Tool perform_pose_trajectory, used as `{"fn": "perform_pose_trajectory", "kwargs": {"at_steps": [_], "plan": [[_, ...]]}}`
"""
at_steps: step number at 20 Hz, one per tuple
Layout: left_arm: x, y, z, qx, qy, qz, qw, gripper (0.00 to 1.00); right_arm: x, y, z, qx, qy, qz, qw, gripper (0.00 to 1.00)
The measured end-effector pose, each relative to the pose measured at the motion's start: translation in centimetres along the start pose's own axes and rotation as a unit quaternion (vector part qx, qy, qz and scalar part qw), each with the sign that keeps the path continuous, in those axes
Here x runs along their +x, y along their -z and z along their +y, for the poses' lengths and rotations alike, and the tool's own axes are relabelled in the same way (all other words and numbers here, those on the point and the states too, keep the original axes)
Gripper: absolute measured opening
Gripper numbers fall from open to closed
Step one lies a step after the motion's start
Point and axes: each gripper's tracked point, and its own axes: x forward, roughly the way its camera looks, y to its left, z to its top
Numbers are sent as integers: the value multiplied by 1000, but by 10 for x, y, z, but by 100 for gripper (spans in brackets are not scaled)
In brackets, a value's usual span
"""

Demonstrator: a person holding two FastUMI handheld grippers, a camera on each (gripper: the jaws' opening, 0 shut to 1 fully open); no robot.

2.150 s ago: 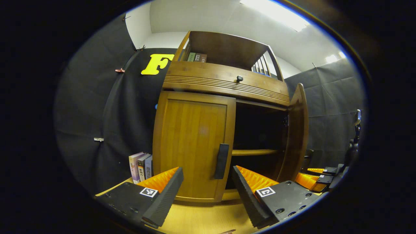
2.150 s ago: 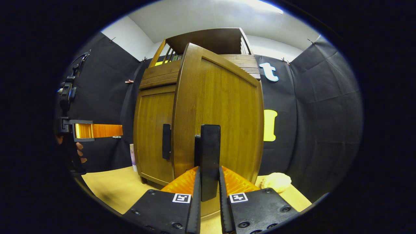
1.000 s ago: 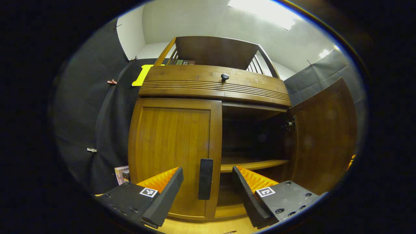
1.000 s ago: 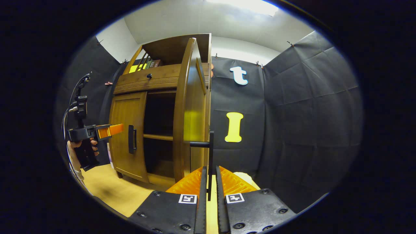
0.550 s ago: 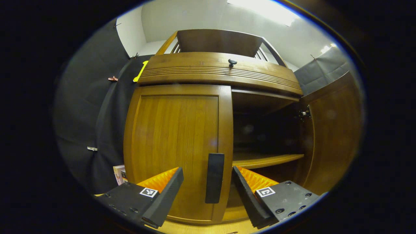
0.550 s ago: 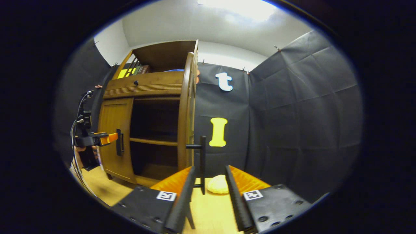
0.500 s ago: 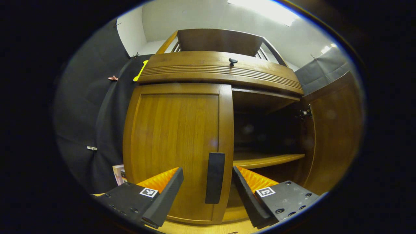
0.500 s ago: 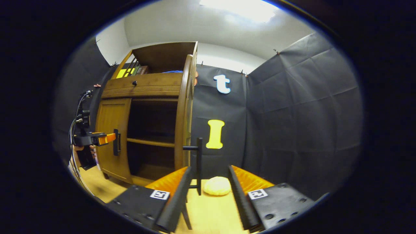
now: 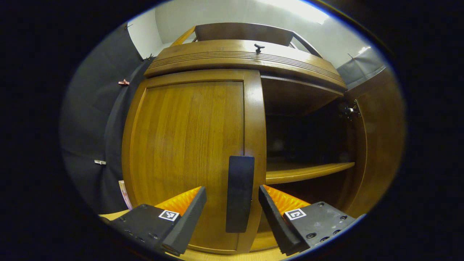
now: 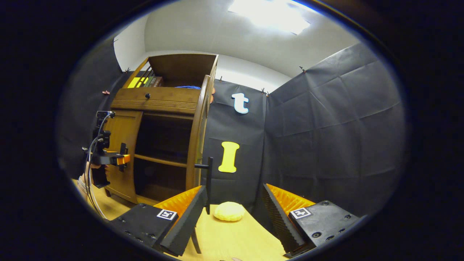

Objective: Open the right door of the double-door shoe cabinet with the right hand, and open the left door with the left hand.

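In the left gripper view the wooden shoe cabinet (image 9: 203, 119) looms close. Its left door (image 9: 188, 145) is closed, and the door's black handle (image 9: 239, 194) stands between the spread fingers of my open left gripper (image 9: 232, 214), untouched by either finger. The right door (image 9: 377, 145) is swung wide, baring a dark inside with a shelf (image 9: 308, 172). In the right gripper view my right gripper (image 10: 233, 214) is open and holds nothing. The right door (image 10: 197, 141) shows edge-on, its handle (image 10: 209, 185) just beyond my left fingertip (image 10: 195, 203). The left gripper (image 10: 108, 157) sits at the left door's handle.
A drawer with a small dark knob (image 9: 259, 47) runs above the doors. A yellow round lump (image 10: 229, 211) lies on the wooden table (image 10: 232, 243) ahead of the right gripper. Books (image 10: 150, 81) stand on the cabinet's top shelf. Black cloth walls close in behind and to the right.
The right gripper swung the right door wide, opened, let go of its handle and drew back. The left gripper moved closer, so the left door's handle now stands between its fingers.
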Motion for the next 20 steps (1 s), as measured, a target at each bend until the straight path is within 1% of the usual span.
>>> {"fn": "perform_pose_trajectory", "kwargs": {"at_steps": [1, 2, 3, 4, 5, 7, 8, 12, 13, 15, 18, 20], "plan": [[2, -2, 0, -4, 1, -7, 1000, 85, 1, 2, -8, -13, 15, -2, 1000, 97], [4, -4, 1, -3, 3, -12, 1000, 80, 2, 2, -11, -22, 26, -4, 999, 95], [5, -4, -1, -1, 9, -13, 1000, 72, 2, 0, -11, -25, 31, -5, 999, 95], [6, -3, -4, 3, 14, -10, 1000, 65, 1, -3, -9, -23, 30, -8, 999, 98], [7, -2, -7, 6, 20, -6, 1000, 58, -1, -6, -6, -18, 28, -12, 999, 95], [9, -2, -11, 7, 24, -6, 1000, 45, -4, -12, -6, -15, 29, -21, 999, 95], [6, 0, -11, 10, 25, -4, 1000, 39, -5, -15, -7, -16, 32, -25, 999, 97], [3, -1, -10, 2, 37, -2, 999, 33, -13, -18, -6, -10, 39, -23, 999, 97], [1, -2, -10, 1, 41, 0, 999, 34, -14, -17, -6, -5, 38, -21, 999, 97], [-6, -2, -9, 0, 55, 5, 998, 31, -21, -21, 0, 2, 36, -20, 999, 97], [-28, -5, -6, -16, 79, 12, 997, 29, -31, -30, 8, 0, 32, -30, 999, 97], [-44, -9, -1, -23, 86, 16, 996, 30, -34, -34, 18, 0, 23, -37, 999, 97]]}}
